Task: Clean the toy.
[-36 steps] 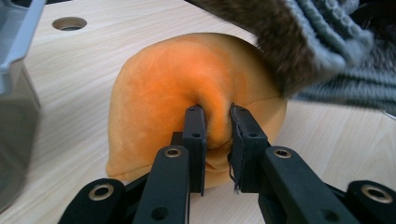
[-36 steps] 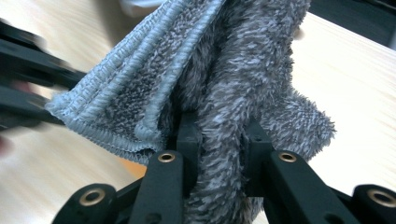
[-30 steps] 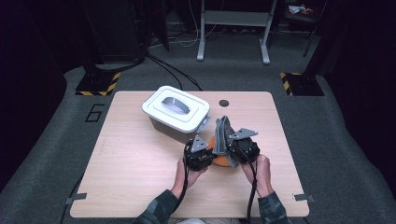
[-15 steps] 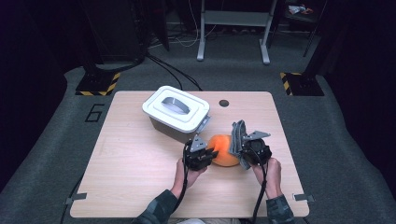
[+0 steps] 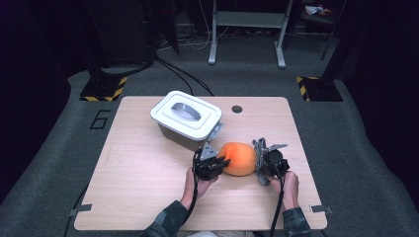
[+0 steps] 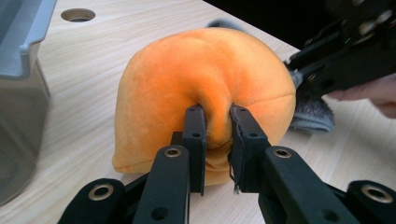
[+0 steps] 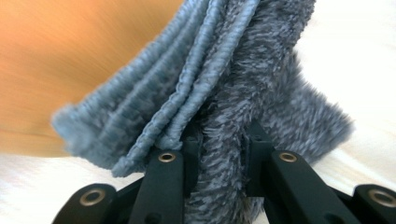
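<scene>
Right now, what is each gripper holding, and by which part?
The left gripper pinches a fold of the orange plush on its near side. The right gripper is clamped on the grey cloth, near its folded edge.

My black left gripper (image 6: 217, 140) pinches a bright orange plush (image 6: 205, 88), my black right gripper (image 7: 219, 154) a fuzzy blue-grey cloth (image 7: 233, 93), on a pale wood-grain tabletop (image 5: 138, 168) beside a grey bin (image 5: 180, 133) with a white lid (image 5: 165, 116).
</scene>
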Demonstrator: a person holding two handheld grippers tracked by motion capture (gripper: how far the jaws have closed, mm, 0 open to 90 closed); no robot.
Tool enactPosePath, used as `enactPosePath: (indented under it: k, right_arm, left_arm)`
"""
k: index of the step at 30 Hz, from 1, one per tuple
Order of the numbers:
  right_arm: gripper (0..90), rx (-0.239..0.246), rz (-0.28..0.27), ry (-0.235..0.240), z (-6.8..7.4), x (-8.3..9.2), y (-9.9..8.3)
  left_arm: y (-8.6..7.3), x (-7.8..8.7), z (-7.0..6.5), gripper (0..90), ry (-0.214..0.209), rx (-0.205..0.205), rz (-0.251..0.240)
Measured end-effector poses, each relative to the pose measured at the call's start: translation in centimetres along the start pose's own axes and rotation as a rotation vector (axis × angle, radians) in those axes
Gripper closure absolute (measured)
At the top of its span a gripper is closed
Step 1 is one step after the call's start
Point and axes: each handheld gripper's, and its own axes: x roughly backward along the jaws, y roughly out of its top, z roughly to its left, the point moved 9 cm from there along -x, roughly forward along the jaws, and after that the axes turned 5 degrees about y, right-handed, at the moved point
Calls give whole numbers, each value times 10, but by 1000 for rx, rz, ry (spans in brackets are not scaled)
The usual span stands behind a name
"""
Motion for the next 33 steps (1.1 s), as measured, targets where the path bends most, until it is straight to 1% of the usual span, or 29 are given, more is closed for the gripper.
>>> enactPosePath:
  k: [1, 2, 3, 4, 5, 6, 7, 8, 9, 11, 12, 13, 14, 15, 16, 17, 19, 20, 21, 22, 23, 24, 25, 26, 27, 28, 30, 31, 33]
  right_arm:
    - [738, 3, 1, 6, -1, -3, -1]
    - [737, -3, -2, 7, -1, -3, 0]
    - [737, 13, -2, 2, -1, -2, 0]
    - [737, 6, 5, -5, -1, 1, 0]
    - [736, 19, -4, -20, -3, 4, 2]
    - [736, 33, -10, -32, -5, 8, 3]
    - [736, 33, -20, -45, -6, 14, 5]
    - [736, 33, -34, -50, -6, 22, 7]
    - [736, 37, -60, -64, -6, 29, 10]
    - [736, 36, -106, -58, 0, 46, 18]
    - [736, 46, -130, -50, 5, 54, 23]
    - [736, 53, -154, -40, 11, 60, 28]
    - [736, 73, -173, -22, 17, 65, 32]
    - [736, 95, -179, 0, 24, 67, 36]
    - [736, 103, -172, 16, 30, 66, 38]
    - [736, 120, -164, 17, 34, 63, 40]
    - [736, 135, -129, 9, 38, 52, 40]
    - [737, 129, -127, 1, 38, 49, 40]
    - [737, 124, -136, 2, 37, 49, 41]
    - [737, 125, -141, 14, 36, 49, 42]
    - [737, 112, -137, 13, 36, 49, 41]
    - [737, 113, -138, 14, 35, 49, 41]
    - [737, 123, -143, 15, 34, 48, 42]
    - [737, 107, -134, 14, 34, 49, 42]
    - [737, 113, -137, 18, 33, 48, 42]
    - [737, 114, -137, 15, 32, 48, 43]
    - [737, 117, -147, 15, 32, 47, 44]
    - [737, 113, -144, 15, 32, 47, 44]
    - [737, 118, -149, 14, 30, 47, 45]
  left_arm:
    - [0, 0, 0, 778, -1, 6, 0]
    - [0, 0, 0, 778, 2, 0, 0]
    - [0, 0, 1, 778, 3, 1, 0]
    - [0, 0, 1, 778, 6, 1, 0]
    - [0, 1, 2, 777, 10, -4, 0]
    - [0, 1, 2, 776, 6, -3, 2]
    - [0, 1, 2, 775, 6, -2, 0]
    - [0, 1, 2, 775, 6, -2, -1]
    - [0, 1, 2, 774, 3, 1, -3]
    - [1, 1, 2, 771, 2, -2, -3]
    - [1, 1, 1, 771, 1, 3, -4]
    - [1, 1, 2, 769, 1, -1, -7]
    - [1, 1, 2, 765, 1, -1, -8]
    - [1, 1, 1, 763, 0, 3, -11]
    - [2, 1, 1, 757, -1, 9, -17]
    - [2, 1, 1, 749, -1, 8, -16]
    - [1, 2, 2, 719, -11, 5, -15]
    - [1, 2, 3, 685, -7, -4, -14]
    - [0, 2, 3, 650, -7, 2, -11]
    - [-2, 3, 4, 610, -12, -2, -8]
    - [-2, 3, 4, 570, -14, 6, -10]
    - [-5, 3, 5, 539, -4, -6, 6]
    - [-6, 2, 6, 507, 5, -15, 6]
    - [-7, 2, 5, 484, -3, -13, 5]
    - [-8, 1, 5, 471, 11, -22, 12]
    - [-9, -1, 5, 449, 26, -41, 18]
    - [-9, -4, 3, 438, 29, -61, 19]
    - [-9, -6, 2, 447, 44, -79, 18]
    - [-7, -9, 1, 509, 60, -94, -1]
